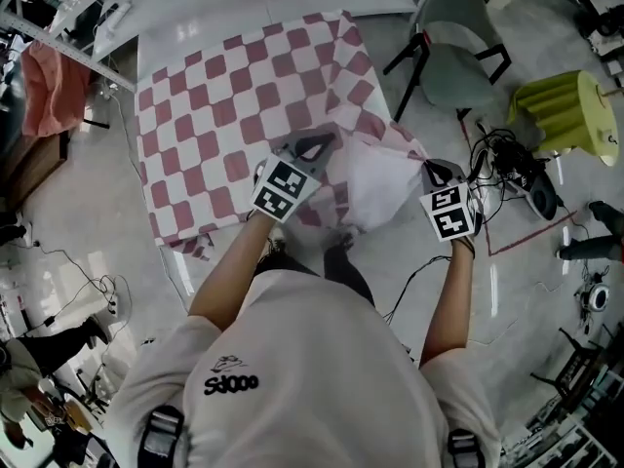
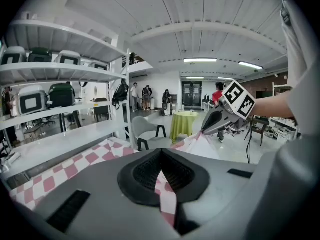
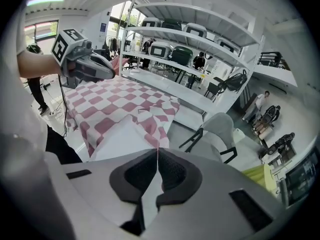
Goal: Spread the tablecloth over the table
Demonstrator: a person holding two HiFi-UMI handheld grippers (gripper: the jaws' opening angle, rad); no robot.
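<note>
A red-and-white checked tablecloth (image 1: 224,135) lies over most of a white table (image 1: 195,18), with its near right part folded back so the white underside (image 1: 375,188) shows. My left gripper (image 1: 314,147) is shut on the cloth's edge near the fold; in the left gripper view the checked cloth (image 2: 165,191) runs between the closed jaws. My right gripper (image 1: 429,170) is shut on the cloth's corner at the table's right side; a thin strip of cloth (image 3: 152,191) is pinched there. The cloth stretches between the two grippers.
A grey chair (image 1: 453,52) with black legs stands right of the table. A round table with a yellow-green cover (image 1: 570,110) and cables with gear (image 1: 522,169) lie on the floor at right. Shelving (image 3: 200,39) runs behind the table.
</note>
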